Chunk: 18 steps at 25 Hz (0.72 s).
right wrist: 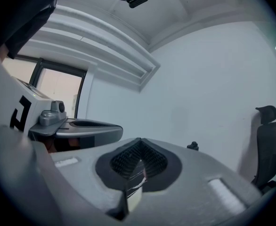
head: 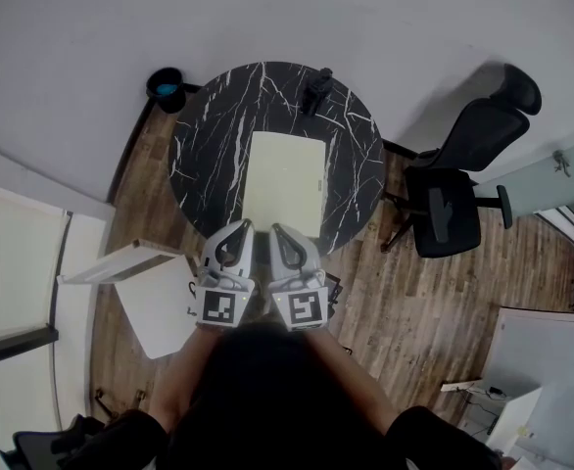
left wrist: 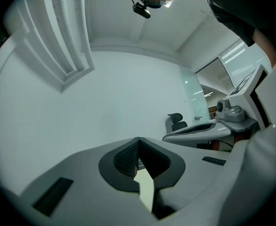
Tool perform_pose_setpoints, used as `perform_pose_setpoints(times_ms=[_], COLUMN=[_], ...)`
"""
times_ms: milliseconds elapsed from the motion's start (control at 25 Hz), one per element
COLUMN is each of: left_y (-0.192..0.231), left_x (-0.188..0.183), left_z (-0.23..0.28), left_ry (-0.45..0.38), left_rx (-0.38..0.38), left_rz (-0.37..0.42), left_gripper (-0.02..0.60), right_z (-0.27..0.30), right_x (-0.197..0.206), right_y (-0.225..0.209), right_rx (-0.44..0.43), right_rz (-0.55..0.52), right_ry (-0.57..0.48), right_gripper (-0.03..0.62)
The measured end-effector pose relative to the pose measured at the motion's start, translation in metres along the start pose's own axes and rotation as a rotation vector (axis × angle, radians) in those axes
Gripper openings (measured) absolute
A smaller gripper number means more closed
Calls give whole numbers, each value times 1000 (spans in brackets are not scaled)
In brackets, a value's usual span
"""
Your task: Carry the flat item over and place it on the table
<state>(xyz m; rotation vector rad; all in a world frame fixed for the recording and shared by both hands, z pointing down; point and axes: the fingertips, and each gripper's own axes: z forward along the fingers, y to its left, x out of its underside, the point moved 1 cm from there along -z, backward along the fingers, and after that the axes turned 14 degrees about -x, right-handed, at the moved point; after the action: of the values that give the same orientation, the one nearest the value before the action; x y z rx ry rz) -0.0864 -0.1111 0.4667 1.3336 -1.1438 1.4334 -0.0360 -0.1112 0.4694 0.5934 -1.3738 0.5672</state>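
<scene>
The pale yellow sheet (head: pixel 285 179) lay flat on the round black marble-look table (head: pixel 204 135), reaching from the middle to the near edge, a plain matte rectangle on glossy white-veined stone. The left gripper (head: pixel 245 225) and right gripper (head: pixel 275 229) sat level at that near edge, both with jaws pressed together on nothing. The sheet looked thin, light and maybe floppy, so pinching its near edge at two spots seemed safest.

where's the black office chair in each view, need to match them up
Head view: black office chair at the right, beside the round table.
Left gripper view: chair small, right of centre, against the wall.
Right gripper view: chair at the far right edge.
Shared landmark: the pale sheet on the table, a pale sliver at bottom centre of both gripper views.
</scene>
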Motion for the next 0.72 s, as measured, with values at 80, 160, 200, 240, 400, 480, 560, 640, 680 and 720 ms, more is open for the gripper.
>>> perform_pose_setpoints(times_ms=[80,160,200,240,400,480,560,640,680,720], left_y=[0,0,-1,-2,-5,-6,-8,-9,-10,-11], left_x=[2,3,4,5,11,13,14,16,18,19], left_z=[1,3,4,5,10,14,18,23,26,29], left_ry=[7,16,18,21,30,32,34,47,53,58], left_rx=[3,4,4,5,12,13,13,12,13,13], left_rz=[-1,-9,-12,-14,-7,-6,-9,-10,-6,-4], left_gripper=[11,11,11,11,11,11,11,11,11,11], right_z=[1,2,3,3,4,4,5,6,6,7], right_x=[2,4,5,6,12,14,16,18,20,22], right_y=[0,-2,-3,-4,-10,-14,-19,-23,-26,-30], right_rx=[-3,-5,-6,-6,-6,-6,-4,-4,-4,-4], right_rz=[3,0,0,2,4,4,12,23,28,32], right_ry=[8,17,20,21,31,33,31,38,43,46], right_gripper=[-5,-5,-5,-5,-5,-5,-5,-5,-5,-5])
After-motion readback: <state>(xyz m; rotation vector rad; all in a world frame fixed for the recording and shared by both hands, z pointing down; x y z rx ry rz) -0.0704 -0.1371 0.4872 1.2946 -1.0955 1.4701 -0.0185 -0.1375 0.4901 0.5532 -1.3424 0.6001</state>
